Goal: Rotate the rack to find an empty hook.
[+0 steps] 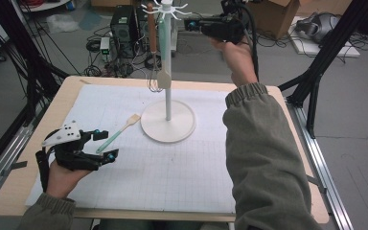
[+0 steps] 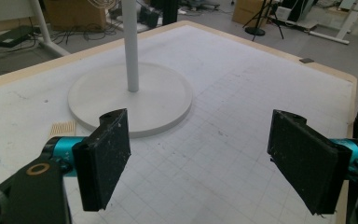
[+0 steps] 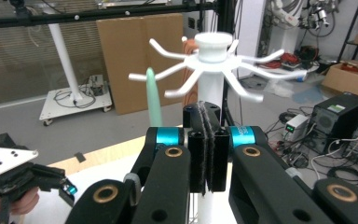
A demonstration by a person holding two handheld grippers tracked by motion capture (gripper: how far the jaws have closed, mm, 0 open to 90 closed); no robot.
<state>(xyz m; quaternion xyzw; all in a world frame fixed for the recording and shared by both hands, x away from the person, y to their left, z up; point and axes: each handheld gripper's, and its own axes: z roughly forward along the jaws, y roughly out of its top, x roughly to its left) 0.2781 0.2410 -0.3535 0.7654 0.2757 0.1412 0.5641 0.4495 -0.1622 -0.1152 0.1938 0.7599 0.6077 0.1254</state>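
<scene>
While the right gripper (image 1: 199,24) is held high beside the top of the white rack (image 1: 167,125), its jaws pressed together on nothing, the left gripper (image 1: 103,145) rests low on the gridded mat (image 1: 172,167) with its jaws wide apart. Between those jaws lies a spatula (image 1: 119,132), flat on the mat, its long axis slanting: the mint handle points toward the person's left hand (image 1: 64,177), the pale slotted blade toward the rack's round base. A mint spoon (image 1: 164,67) and a wooden-handled utensil (image 1: 151,36) hang upright from the rack's hooks.

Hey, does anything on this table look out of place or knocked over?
One thing: a mint-handled spatula lies flat on the mat beside the rack's base, while other utensils hang from the rack's hooks. Nothing looks spilled, tipped or broken.
</scene>
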